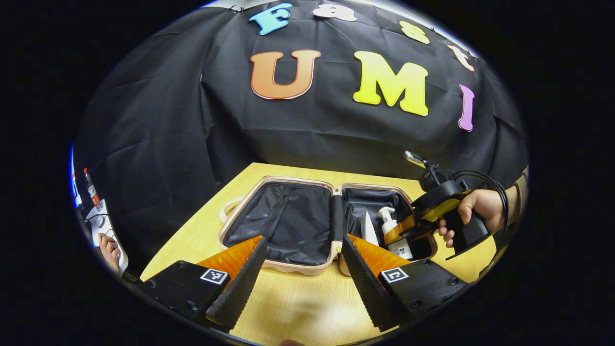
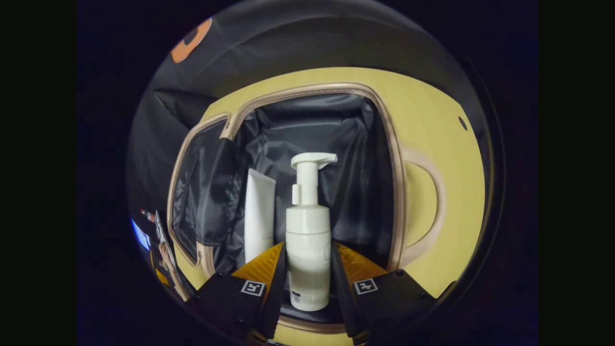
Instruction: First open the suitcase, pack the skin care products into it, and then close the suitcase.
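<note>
While the suitcase (image 1: pixel 288 226) lies wide open on the wooden table (image 1: pixel 298 307), both halves flat and their black lining showing, we hold our right gripper (image 2: pixel 308 283) down inside one half. In the right gripper view its two fingers press on either side of a white pump bottle (image 2: pixel 308 240), low on the body, so the gripper is closed on the bottle. The bottle stands in line with the fingers, pump head at the far end with its spout turned to the right. Just beside it, on its left in this view, a white tube (image 2: pixel 259 211) lies against the lining of the same half.

In the left gripper view our left gripper (image 1: pixel 303 269) hangs over the table at the near edge of the suitcase, its fingers spread wide apart with nothing between them. Farther off we see the right gripper (image 1: pixel 408 230) reaching into the right half, a hand (image 1: pixel 473 211) around its grip, with the pump bottle (image 1: pixel 394 230) and the tube (image 1: pixel 369 228) inside.
</note>
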A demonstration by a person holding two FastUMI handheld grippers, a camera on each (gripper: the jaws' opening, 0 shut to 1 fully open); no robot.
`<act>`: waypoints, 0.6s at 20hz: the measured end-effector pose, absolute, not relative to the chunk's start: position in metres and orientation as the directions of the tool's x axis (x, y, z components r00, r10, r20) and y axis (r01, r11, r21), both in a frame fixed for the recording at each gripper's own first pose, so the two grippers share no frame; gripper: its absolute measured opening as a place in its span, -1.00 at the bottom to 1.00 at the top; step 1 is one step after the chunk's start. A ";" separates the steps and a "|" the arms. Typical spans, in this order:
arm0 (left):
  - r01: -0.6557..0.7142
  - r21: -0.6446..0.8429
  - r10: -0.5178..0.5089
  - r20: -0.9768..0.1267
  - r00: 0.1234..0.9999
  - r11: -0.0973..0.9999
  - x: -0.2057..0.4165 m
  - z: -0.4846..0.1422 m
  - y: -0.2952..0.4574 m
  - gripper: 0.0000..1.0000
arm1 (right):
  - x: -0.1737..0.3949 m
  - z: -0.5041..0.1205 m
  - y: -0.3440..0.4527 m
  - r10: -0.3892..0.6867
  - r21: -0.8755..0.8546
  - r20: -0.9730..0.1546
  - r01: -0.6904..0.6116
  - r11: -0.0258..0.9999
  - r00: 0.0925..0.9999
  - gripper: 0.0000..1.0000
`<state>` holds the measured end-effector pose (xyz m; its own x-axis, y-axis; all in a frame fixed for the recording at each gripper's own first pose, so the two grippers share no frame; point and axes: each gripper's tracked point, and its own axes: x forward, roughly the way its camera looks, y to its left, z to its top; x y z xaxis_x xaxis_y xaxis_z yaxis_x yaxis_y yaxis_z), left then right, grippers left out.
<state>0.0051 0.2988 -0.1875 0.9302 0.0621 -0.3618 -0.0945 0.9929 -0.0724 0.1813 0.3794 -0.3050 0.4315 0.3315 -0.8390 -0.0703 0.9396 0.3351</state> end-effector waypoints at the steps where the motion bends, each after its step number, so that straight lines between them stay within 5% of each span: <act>1: -0.097 -0.073 0.065 -0.354 0.933 0.993 0.006 -0.187 0.302 0.99 | 0.183 -0.306 0.379 0.323 0.333 -0.843 -0.055 0.941 0.431 0.00; 5: -0.119 -0.106 0.073 -0.365 0.928 0.987 0.019 -0.194 0.320 0.98 | 0.180 -0.298 0.385 0.331 0.346 -0.841 -0.043 0.937 0.429 0.03; 7: -0.152 -0.148 0.090 -0.361 0.928 0.977 0.033 -0.195 0.344 0.99 | 0.178 -0.284 0.379 0.315 0.329 -0.830 -0.051 0.943 0.460 0.36; 12: -0.209 -0.444 0.051 -0.341 0.939 0.871 0.076 -0.200 0.395 0.95 | 0.154 -0.209 0.358 0.363 0.334 -0.718 -0.164 0.928 0.594 0.62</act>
